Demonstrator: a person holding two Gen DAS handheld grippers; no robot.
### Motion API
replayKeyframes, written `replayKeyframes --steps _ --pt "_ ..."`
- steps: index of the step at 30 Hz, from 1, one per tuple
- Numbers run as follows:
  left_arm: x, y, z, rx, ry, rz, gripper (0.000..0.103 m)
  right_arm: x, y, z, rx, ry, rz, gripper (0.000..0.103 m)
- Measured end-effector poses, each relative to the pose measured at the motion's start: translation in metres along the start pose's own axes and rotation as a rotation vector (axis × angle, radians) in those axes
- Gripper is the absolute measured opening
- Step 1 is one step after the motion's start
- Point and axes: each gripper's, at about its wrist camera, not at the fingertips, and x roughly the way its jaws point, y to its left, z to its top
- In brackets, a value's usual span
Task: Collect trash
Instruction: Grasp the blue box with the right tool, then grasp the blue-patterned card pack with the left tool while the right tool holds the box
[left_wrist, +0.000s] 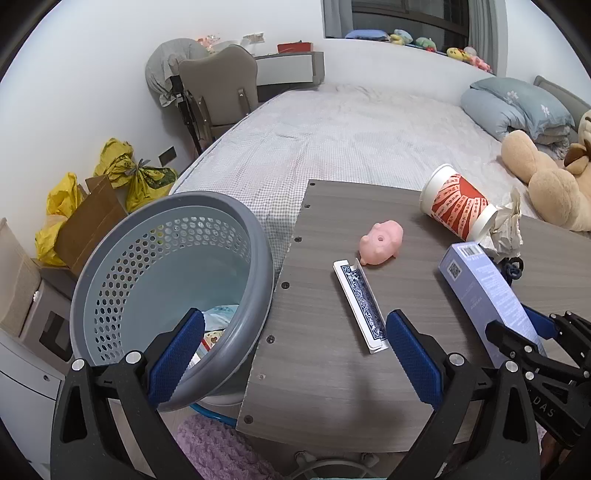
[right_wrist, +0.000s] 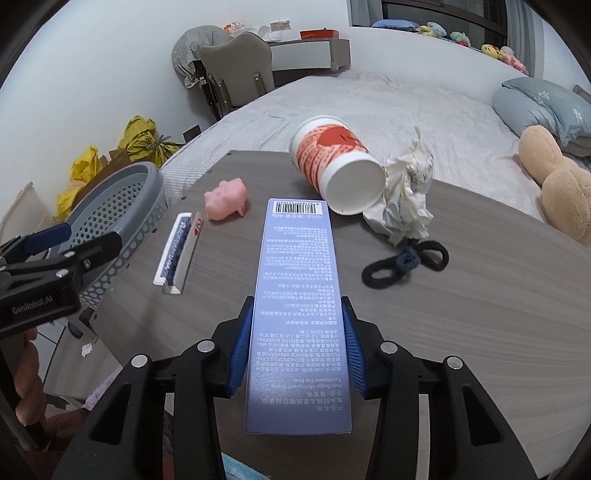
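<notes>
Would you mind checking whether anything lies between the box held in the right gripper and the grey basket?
The playing-card pack and pink pig toy lie on the table beneath that path, but both sit low. The right gripper already holds the long purple toothpaste box lifted, so nothing visible blocks the way to the grey perforated basket.

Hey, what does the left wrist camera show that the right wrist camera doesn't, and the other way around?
Only the left wrist view looks into the gray basket, where some packaging already lies, and shows the left gripper open around the basket's rim.

Only the right wrist view shows the hair ties and the printed face of the toothpaste box, clamped in the right gripper.

Both show the table, pink pig, card box, tipped paper cup and crumpled paper.
</notes>
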Motion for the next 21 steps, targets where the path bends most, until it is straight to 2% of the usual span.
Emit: replayKeyframes --steps 6,21 --pt "-0.001 -0.002 0.0 0.006 0.001 -0.001 0.097 0.005 0.004 -0.008 -0.017 0.024 -0.004 0.043" --pt "0.002 0.0 0.0 0.002 0.01 -0.004 0.097 0.028 0.018 -0.002 -0.052 0.025 -0.044 0.044"
